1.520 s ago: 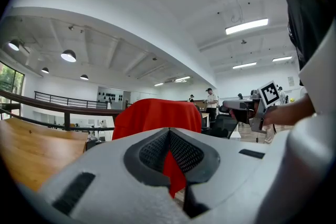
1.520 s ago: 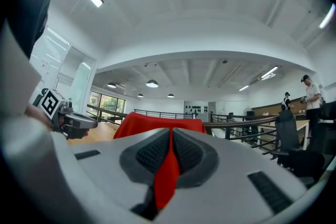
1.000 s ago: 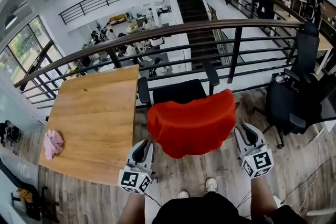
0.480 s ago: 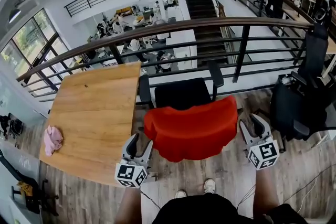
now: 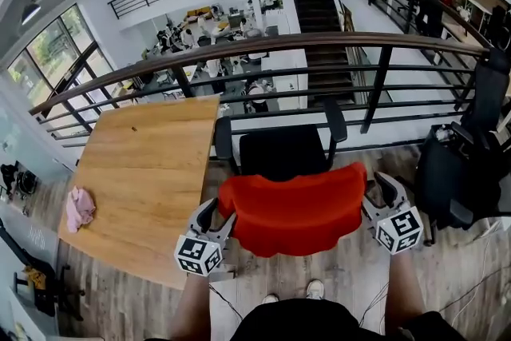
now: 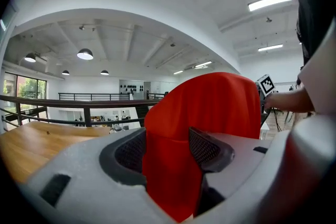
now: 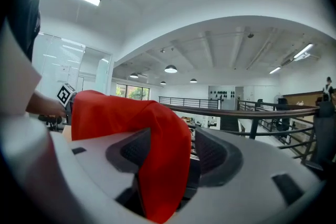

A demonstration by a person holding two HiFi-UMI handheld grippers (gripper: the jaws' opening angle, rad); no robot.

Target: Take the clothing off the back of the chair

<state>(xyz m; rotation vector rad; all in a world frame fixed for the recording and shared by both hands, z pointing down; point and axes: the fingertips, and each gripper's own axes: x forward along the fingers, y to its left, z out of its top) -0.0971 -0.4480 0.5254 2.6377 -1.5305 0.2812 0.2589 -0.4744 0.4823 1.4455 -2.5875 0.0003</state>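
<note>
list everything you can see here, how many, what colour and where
clothing: one, red, draped over the back of the chair
chair: one, black, right of the table, seat toward the railing
table: one, light wood, left of the chair
cloth: one, pink, crumpled near the table's left edge
second chair: one, black, far right
railing: one, dark with a brown top rail, beyond the table
shoes: two, pale, at the bottom of the head view
left gripper: one, grey, jaws have just been opening, clothing's left edge between them, unclamped
right gripper: one, grey, jaws have just been opening, clothing's right edge between them, unclamped
</note>
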